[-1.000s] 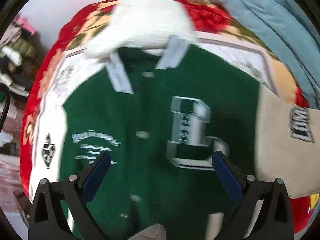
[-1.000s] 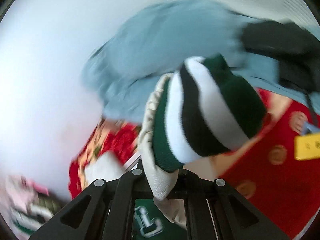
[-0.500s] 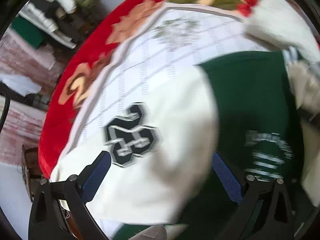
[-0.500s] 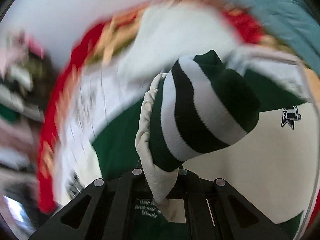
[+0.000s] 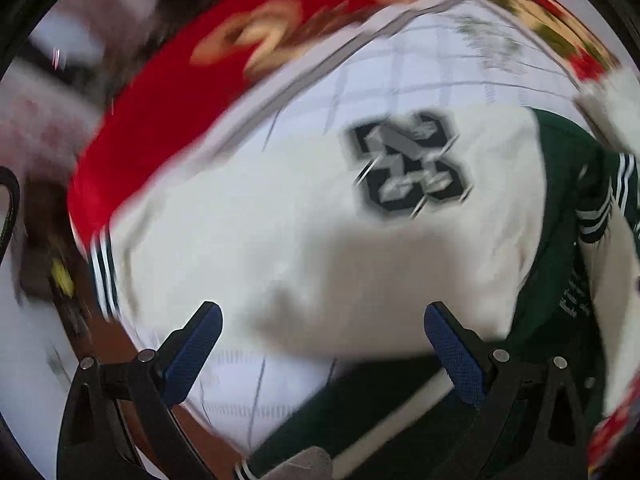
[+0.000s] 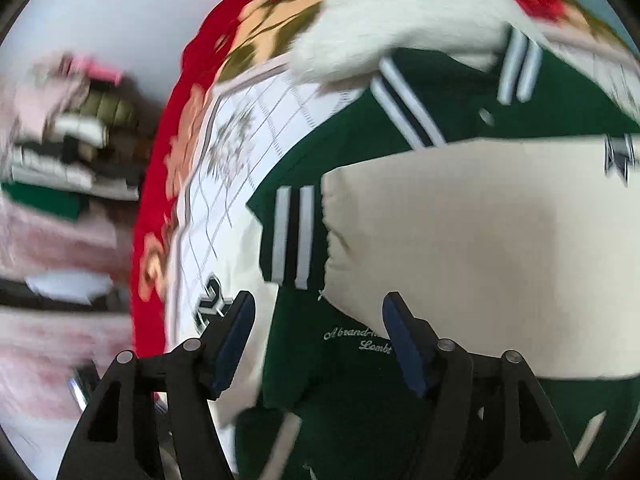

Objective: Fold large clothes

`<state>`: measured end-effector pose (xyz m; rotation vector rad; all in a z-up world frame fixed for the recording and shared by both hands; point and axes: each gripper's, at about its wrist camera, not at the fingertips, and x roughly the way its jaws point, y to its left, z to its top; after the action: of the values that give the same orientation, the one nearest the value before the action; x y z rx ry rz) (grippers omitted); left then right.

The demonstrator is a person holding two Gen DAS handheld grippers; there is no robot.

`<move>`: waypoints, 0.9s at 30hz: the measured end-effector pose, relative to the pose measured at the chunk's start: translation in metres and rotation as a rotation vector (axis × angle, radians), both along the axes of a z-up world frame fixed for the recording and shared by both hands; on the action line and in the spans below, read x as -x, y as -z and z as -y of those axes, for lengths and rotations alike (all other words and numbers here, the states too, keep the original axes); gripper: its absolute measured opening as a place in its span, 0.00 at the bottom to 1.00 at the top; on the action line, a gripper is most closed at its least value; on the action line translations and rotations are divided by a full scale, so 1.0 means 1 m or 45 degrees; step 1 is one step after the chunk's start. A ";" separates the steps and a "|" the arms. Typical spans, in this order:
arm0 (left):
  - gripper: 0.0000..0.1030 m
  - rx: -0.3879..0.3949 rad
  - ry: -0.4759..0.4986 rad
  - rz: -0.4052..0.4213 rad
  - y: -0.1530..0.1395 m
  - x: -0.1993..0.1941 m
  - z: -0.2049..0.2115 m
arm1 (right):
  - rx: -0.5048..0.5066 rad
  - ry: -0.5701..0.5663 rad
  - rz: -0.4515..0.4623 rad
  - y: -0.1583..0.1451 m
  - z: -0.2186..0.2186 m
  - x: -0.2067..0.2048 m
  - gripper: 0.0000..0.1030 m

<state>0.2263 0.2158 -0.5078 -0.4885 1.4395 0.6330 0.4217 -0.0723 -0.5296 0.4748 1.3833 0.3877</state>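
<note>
On the red floral blanket [image 6: 160, 184], a green varsity jacket [image 6: 360, 360] lies spread out with one sleeve folded over its front.

The blanket carries a white quilted panel [image 5: 420, 68] on which the jacket rests; a white fluffy item [image 6: 400, 12] lies at the jacket's collar end. One cream sleeve [image 6: 480, 248] lies across the green chest, its striped green-and-white cuff [image 6: 294, 236] flat on the body just beyond the right gripper. The other cream sleeve [image 5: 280, 220] stretches out to the side on the quilted panel, with a dark number patch [image 5: 408, 166] on it. The left gripper [image 5: 322, 320] hangs over this second sleeve, jaws spread wide, holding nothing. The right gripper [image 6: 316, 312] hangs over the jacket front, jaws apart and likewise empty. Both views are motion-blurred.
</note>
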 end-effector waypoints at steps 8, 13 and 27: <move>0.99 0.403 -0.559 0.191 0.059 0.094 -0.072 | 0.178 -0.261 -0.187 0.095 -0.089 -0.039 0.71; 0.97 0.458 -0.882 0.365 0.081 0.118 -0.116 | 0.155 -0.321 -0.126 0.059 -0.084 -0.013 0.71; 0.08 0.124 -0.689 0.597 0.071 0.038 -0.235 | 0.308 -0.247 -0.130 0.062 -0.072 0.044 0.71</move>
<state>0.1879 0.4513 -0.5792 -1.0488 0.8912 0.8099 0.3779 -0.0004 -0.5913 0.1634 1.5583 0.3513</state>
